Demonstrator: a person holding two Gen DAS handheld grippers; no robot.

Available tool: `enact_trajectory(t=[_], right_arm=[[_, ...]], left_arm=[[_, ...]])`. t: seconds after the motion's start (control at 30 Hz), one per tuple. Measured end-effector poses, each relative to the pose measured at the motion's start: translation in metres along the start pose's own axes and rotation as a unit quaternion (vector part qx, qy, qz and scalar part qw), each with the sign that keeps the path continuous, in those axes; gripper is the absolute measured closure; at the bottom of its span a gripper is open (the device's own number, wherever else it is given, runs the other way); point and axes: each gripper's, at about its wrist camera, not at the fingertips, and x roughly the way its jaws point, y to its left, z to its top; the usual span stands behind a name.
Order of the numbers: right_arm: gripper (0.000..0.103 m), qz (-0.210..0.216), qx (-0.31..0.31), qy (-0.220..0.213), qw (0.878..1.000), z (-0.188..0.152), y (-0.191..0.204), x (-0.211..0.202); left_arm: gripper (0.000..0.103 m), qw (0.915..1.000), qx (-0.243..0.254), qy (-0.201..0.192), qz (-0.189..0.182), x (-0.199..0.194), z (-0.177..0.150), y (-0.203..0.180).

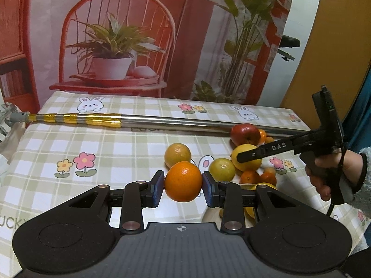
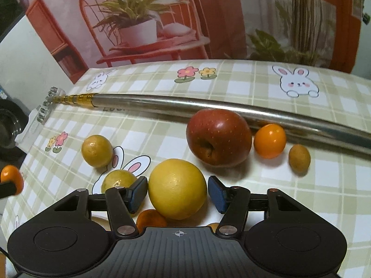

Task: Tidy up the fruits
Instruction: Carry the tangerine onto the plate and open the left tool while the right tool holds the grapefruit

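Left tongs [image 1: 183,183]: pinching an orange [image 1: 183,181]; both blue pads press its sides, lower centre of the left wrist view.
Right tongs [image 2: 178,193]: spread around a large yellow citrus [image 2: 177,188]; left pad at or just off the skin, a narrow gap shows at the right pad; contact cannot be confirmed. No earlier view to compare.
Right hand [image 1: 334,173]: at the right edge of the left wrist view, gripping the tool handle, grey sleeve cuff visible.
Fruit beside the yellow citrus: red apple [image 2: 219,137] just above and right of it; small orange fruit [image 2: 270,140] touching or just beside the apple's right; small tan fruit [image 2: 299,158] further right, apart.
Yellow-green fruits: one [image 2: 97,150] at centre left, another [image 2: 118,180] partly behind the left finger.
Under the tool: a small orange fruit [image 2: 150,219], partly hidden.
Metal pole [image 2: 185,105]: lies across the table behind the fruit, gold-banded at its left end.
Tablecloth [image 2: 243,81]: checked, printed with rabbits and flowers.
Backdrop [image 1: 116,34]: printed chair and potted plant, upper frame.
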Motion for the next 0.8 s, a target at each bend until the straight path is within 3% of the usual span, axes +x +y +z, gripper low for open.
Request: enact_trajectory(t=[0.3, 0.8], right_arm=[[0.052, 0.001, 0.014, -0.009, 1.000, -0.004, -0.003, -0.005], [0.052, 0.006, 0.045, -0.093, 0.995, -0.041, -0.015, -0.070]], left_arm=[[0.066, 0.9995, 0.020, 0.022, -0.014, 0.006, -0.008, -0.012], [0.065, 0.9922, 0.084, 0.085, -0.037, 0.040, -0.025, -0.038]])
